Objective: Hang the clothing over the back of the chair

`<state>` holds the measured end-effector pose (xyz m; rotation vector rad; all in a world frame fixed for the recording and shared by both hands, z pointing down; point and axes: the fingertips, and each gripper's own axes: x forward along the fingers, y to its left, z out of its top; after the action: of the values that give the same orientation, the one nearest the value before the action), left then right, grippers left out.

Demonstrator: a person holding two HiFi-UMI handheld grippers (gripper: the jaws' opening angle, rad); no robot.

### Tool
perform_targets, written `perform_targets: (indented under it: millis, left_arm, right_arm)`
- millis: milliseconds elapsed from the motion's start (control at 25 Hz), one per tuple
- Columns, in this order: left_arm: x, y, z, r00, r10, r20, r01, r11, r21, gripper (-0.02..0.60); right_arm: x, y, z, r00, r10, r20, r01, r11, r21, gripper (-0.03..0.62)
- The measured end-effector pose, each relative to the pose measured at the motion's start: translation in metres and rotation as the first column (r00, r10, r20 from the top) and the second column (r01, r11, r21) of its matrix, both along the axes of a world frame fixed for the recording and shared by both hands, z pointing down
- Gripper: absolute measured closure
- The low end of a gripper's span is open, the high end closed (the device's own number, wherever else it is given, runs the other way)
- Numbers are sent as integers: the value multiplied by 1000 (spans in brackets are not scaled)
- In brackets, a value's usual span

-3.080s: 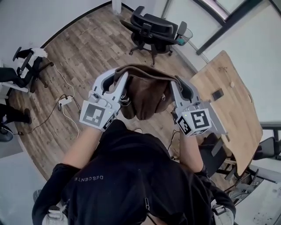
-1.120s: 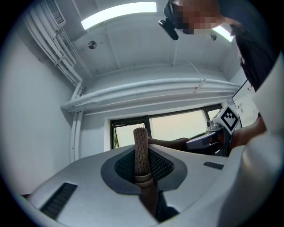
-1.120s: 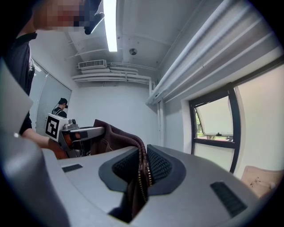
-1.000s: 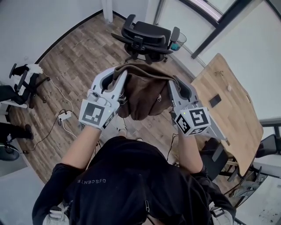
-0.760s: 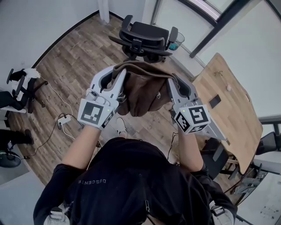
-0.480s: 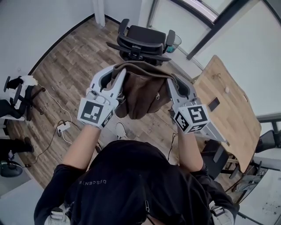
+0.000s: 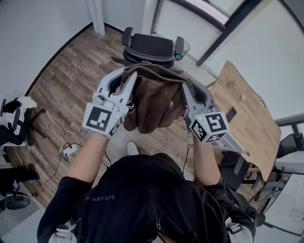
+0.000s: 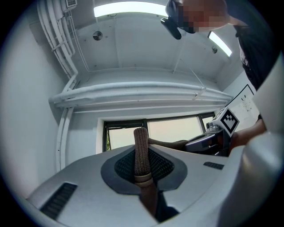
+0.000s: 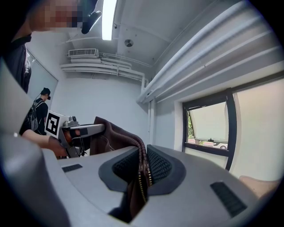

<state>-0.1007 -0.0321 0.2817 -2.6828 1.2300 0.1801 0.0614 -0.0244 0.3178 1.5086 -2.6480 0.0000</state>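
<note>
Brown clothing (image 7: 154, 102) hangs stretched crosswise between the left tool (image 7: 127, 80) and right tool (image 7: 186, 89), each pinching a top edge, with the chair (image 7: 151, 46) back just ahead, about equally near both.

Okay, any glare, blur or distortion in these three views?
Head view: sharp, evenly lit, wooden floor bowed by the wide lens. Left gripper view: dark rounded corners, ceiling light strip blown out. Right gripper view: same vignette; brown zipped jacket crisp between the jaws.

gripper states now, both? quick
Left gripper: closed, holding the brown jacket by a ribbed edge.
Right gripper: closed, holding the brown jacket by its zipper edge.
</note>
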Motion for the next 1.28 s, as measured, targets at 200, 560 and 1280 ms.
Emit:
perform_targets:
  millis: [200, 560, 1280]
  left_arm:
    - [-5, -19, -12, 1000, 14, 5, -15, 1000, 19, 529]
    - [-9, -53, -34, 1000, -2, 11, 1, 998, 62, 529]
    - [9, -137, -80, 995, -93, 29, 88, 986, 142, 529]
  right_arm:
    - [-5, -17, -11, 1000, 27, 6, -27, 999, 22, 537]
    - [-8, -54, -30, 1000, 2, 11, -2, 999, 48, 537]
    - [8, -137, -76, 994, -105, 17, 103, 988, 118, 537]
